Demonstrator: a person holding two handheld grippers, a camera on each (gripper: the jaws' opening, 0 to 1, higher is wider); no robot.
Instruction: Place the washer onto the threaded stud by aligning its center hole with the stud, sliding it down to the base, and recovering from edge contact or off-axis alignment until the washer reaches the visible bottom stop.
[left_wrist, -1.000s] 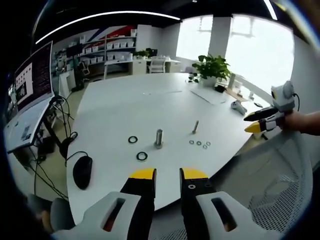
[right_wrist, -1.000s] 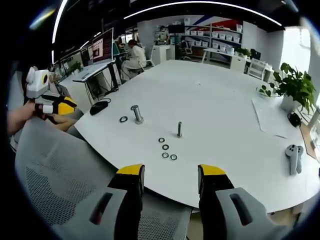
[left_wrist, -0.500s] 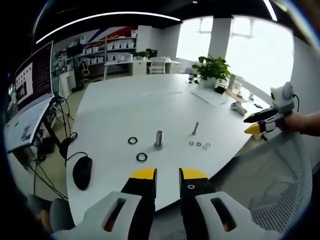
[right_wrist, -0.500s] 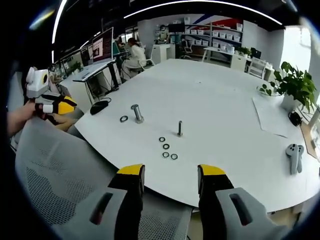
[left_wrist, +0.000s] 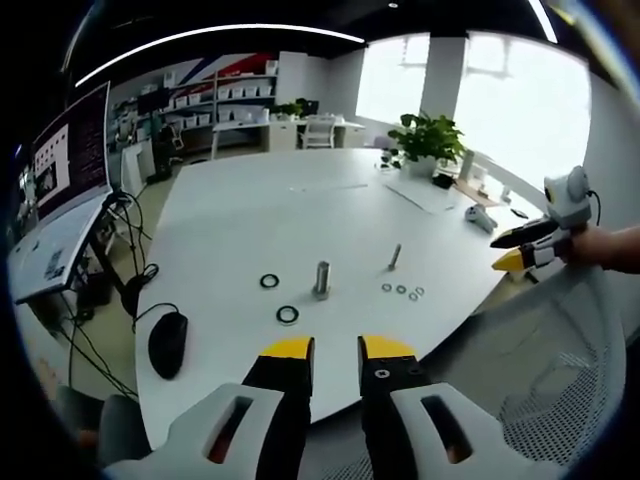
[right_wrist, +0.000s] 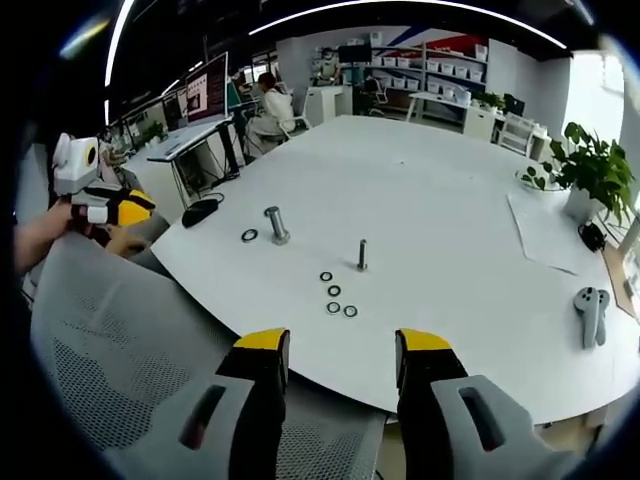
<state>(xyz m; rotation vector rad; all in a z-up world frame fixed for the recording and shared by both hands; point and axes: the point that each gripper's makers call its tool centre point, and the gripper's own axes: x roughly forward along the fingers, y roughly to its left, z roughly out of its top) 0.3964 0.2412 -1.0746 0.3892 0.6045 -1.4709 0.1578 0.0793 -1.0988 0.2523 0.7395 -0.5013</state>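
A thin threaded stud (left_wrist: 395, 257) (right_wrist: 362, 255) stands upright on the white table (left_wrist: 300, 215) (right_wrist: 440, 210). Three small washers (left_wrist: 401, 290) (right_wrist: 335, 292) lie in a row beside it. A thicker bolt (left_wrist: 322, 279) (right_wrist: 275, 225) stands nearby, with black rings (left_wrist: 287, 315) (right_wrist: 249, 236) lying on the table close to it. My left gripper (left_wrist: 336, 352) hovers off the table's near edge, jaws a small gap apart, nothing between them; it also appears at the left (right_wrist: 115, 210). My right gripper (right_wrist: 340, 345) is open and empty, above a mesh chair; it also appears at the right (left_wrist: 520, 250).
A black mouse (left_wrist: 167, 343) (right_wrist: 200, 208) lies near the table's edge. A grey mesh chair back (right_wrist: 120, 340) (left_wrist: 560, 370) sits between grippers and table. A potted plant (left_wrist: 425, 135) (right_wrist: 590, 170), a white controller (right_wrist: 592, 308) and papers (left_wrist: 420, 192) are farther back. A monitor (left_wrist: 65, 160) stands at left.
Both views have shifted very slightly; the things on the table lie as before. The jaws of both grippers keep the same gaps.
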